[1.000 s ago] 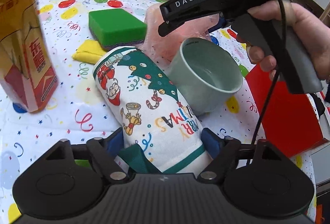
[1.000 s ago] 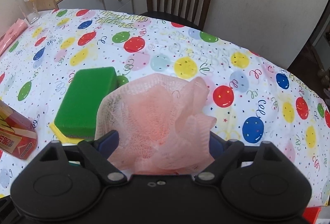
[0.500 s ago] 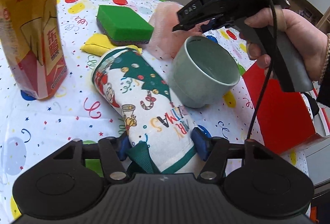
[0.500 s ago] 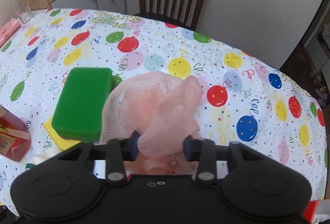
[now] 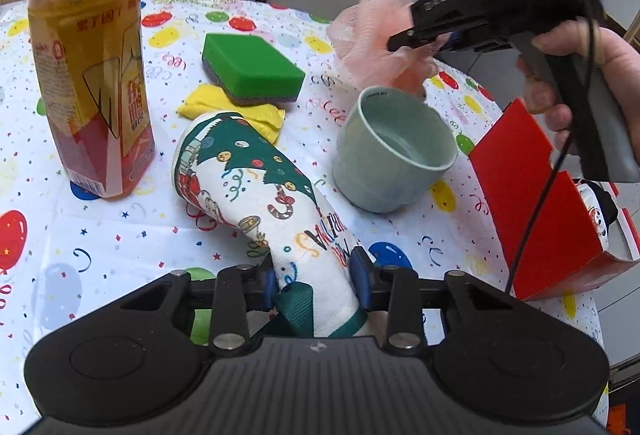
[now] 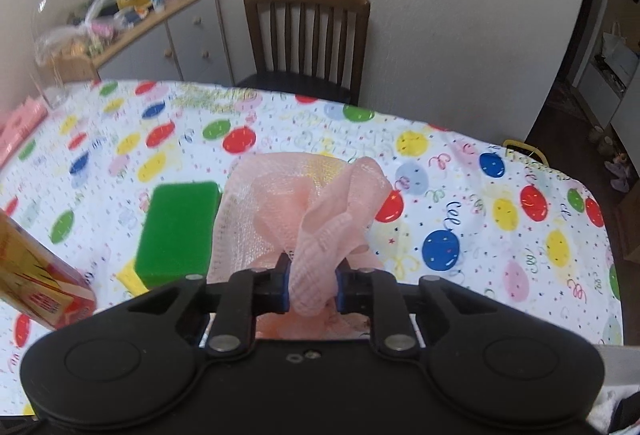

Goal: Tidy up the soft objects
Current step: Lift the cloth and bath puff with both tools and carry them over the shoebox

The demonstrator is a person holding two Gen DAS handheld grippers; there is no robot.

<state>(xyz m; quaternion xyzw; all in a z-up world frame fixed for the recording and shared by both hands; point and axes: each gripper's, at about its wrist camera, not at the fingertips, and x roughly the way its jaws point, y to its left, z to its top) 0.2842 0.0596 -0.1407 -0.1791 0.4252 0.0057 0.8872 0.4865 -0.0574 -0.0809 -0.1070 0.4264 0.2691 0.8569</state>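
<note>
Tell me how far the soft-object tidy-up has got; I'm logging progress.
Looks mid-way. In hand: the left gripper is shut on the Christmas towel, whose far end still rests on the tablecloth; the right gripper holds the pink mesh pouf lifted above it. Left: the green sponge lying on the yellow cloth. Nothing visibly sorted yet.

The left camera sits just behind its own fingers (image 5: 356,271) and looks forward and down, close over the worktop (image 5: 100,235). Past the fingers it sees the green sponge (image 5: 252,69). Up to the right it sees the other gripper with the pink net puff (image 5: 368,35).

The right camera sits behind its fingers (image 6: 282,285) too, higher up, looking across the worktop (image 6: 500,235) to a chair (image 6: 306,35). Both views share the sponge (image 6: 176,231), the puff (image 6: 304,203) and the bottle (image 6: 36,291).
</note>
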